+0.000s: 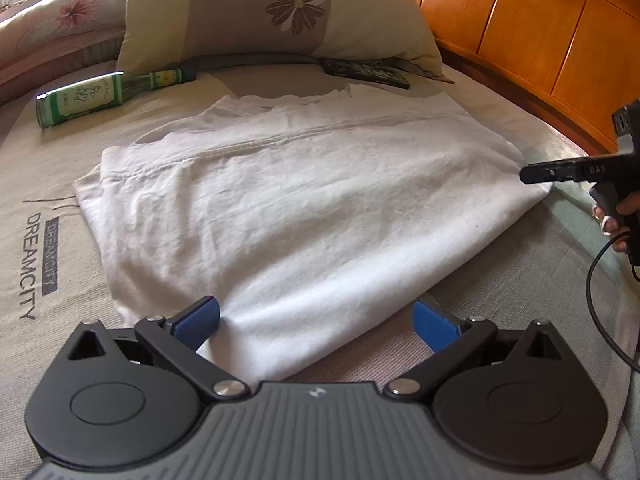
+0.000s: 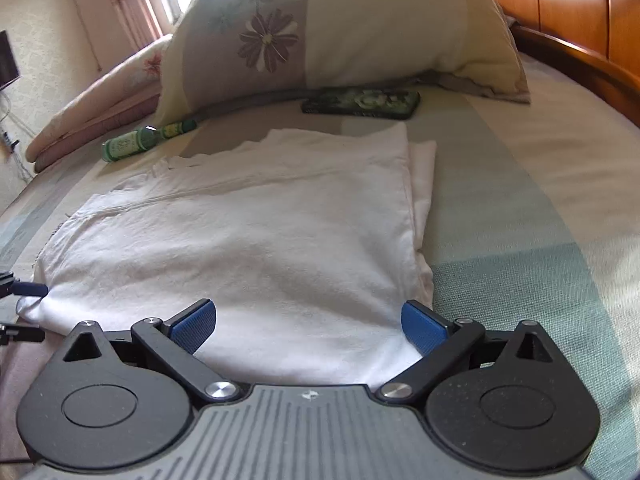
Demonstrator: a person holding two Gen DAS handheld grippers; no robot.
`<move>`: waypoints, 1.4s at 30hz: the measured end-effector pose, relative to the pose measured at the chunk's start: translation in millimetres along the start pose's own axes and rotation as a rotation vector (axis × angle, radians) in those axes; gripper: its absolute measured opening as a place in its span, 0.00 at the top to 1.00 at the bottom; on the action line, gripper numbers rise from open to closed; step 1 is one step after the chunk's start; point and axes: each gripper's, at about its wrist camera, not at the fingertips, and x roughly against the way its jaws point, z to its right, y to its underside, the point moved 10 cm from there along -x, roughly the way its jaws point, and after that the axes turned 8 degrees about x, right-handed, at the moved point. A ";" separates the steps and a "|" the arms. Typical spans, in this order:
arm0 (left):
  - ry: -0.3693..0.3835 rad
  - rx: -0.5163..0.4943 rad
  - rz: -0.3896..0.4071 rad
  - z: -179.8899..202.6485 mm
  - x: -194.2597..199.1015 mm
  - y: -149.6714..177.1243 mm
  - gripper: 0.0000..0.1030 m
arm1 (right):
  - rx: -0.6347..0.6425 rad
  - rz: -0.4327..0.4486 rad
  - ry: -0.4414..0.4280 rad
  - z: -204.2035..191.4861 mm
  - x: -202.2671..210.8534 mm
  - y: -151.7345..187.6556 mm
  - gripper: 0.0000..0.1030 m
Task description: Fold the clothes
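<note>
Shirt (image 1: 288,200), white, folded flat on bed (image 1: 500,304). Both my tools, left tool (image 1: 316,322) and right tool (image 2: 308,324), spread wide at its near edge, pinching nothing.

soft matt white cloth garment (image 1: 304,200), glossy green glass bottle (image 1: 92,98), polished wooden headboard (image 1: 532,36), coarse woven bedsheet (image 2: 520,272)

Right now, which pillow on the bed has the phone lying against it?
The big cream pillow with the purple flower; the phone lies at its base. The pink pillow sits further left.

Shirt (image 1: 280,208) on bed (image 1: 500,300); behind it bottle (image 1: 92,96) left, phone (image 1: 368,72) right, pillow (image 1: 272,12) beyond.
</note>
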 end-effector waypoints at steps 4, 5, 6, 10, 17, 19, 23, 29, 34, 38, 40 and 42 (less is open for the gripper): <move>-0.034 0.005 0.009 -8.2 9.7 -0.5 0.01 | 0.072 -0.027 0.024 -10.0 8.8 12.4 0.02; -0.044 -0.004 0.013 -7.3 11.9 -2.3 0.01 | 0.088 -0.040 0.037 -12.9 9.6 12.6 0.02; -0.053 -0.015 0.019 -6.1 14.1 -4.2 0.01 | 0.104 -0.052 0.049 -15.8 10.5 12.6 0.02; -0.114 -0.208 0.059 20.9 21.4 -15.7 0.01 | 0.235 -0.040 0.065 -39.6 15.9 1.4 0.01; -0.279 -0.698 0.040 66.0 12.6 3.3 0.01 | 0.756 -0.090 0.222 -81.7 10.0 13.2 0.01; -0.303 -0.742 0.051 71.8 9.1 3.5 0.01 | 0.880 -0.092 0.265 -88.6 6.3 17.6 0.00; -0.337 -0.827 0.078 89.7 -2.8 -3.3 0.01 | 1.042 -0.053 0.316 -107.0 -3.0 16.8 0.00; -0.377 -0.996 0.126 125.2 -29.4 -18.6 0.01 | 1.221 0.033 0.339 -145.9 -22.2 3.0 0.00; -0.410 -1.088 0.147 138.3 -44.2 -26.6 0.00 | 1.296 0.063 0.349 -155.7 -27.8 -3.0 0.00; -0.478 -1.177 0.145 123.1 -40.2 -20.4 0.00 | 1.253 0.038 0.367 -133.3 -25.3 -3.1 0.00; -0.528 -1.176 0.129 103.4 -35.3 -19.9 0.00 | 1.246 0.020 0.392 -117.6 -21.2 -1.6 0.00; -0.577 -1.147 0.105 80.9 -28.7 -20.7 0.00 | 1.254 -0.006 0.430 -100.6 -16.6 1.6 0.00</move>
